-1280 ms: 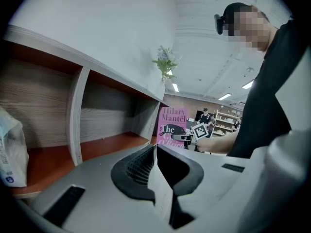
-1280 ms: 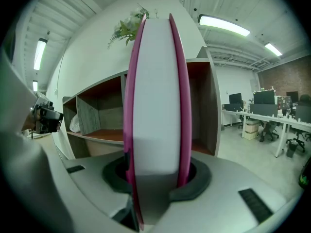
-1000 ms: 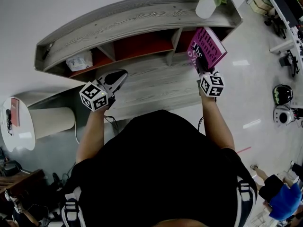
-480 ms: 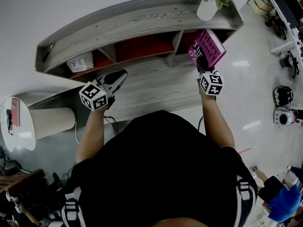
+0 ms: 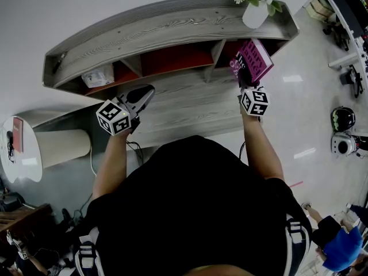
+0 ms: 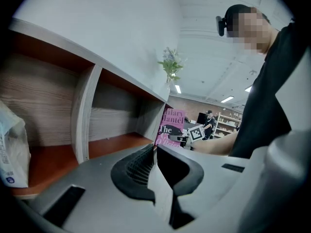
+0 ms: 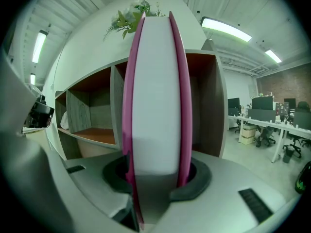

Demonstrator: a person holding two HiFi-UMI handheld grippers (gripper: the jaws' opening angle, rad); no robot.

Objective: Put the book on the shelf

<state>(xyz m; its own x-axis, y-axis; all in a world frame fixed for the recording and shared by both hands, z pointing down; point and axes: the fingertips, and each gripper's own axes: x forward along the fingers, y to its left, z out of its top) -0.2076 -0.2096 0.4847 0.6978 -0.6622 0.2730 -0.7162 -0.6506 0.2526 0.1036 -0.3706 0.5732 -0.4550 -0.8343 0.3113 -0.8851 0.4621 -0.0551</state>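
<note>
A pink book [image 5: 253, 60] stands upright in my right gripper [image 5: 245, 83], which is shut on its lower end. It hangs just in front of the rightmost red-backed compartment of the grey wooden shelf [image 5: 172, 23]. In the right gripper view the book [image 7: 155, 91] shows its white page edge between pink covers, with the right gripper [image 7: 155, 178] clamping both covers and the compartment [image 7: 206, 106] behind. My left gripper [image 5: 144, 94] hovers before the middle compartments, shut with nothing in it. The left gripper [image 6: 154, 152] view also shows the book [image 6: 171, 127] to the right.
A white vase with flowers [image 5: 253, 11] stands on the shelf top above the right compartment. A white plastic bag [image 5: 96, 74] lies in the left compartment, and the bag [image 6: 9, 149] shows again at the left gripper view's edge. Desks and chairs [image 7: 265, 125] stand off to the right.
The book has edged slightly toward the mouth of the right compartment and looks more upright. The left gripper has kept still.
</note>
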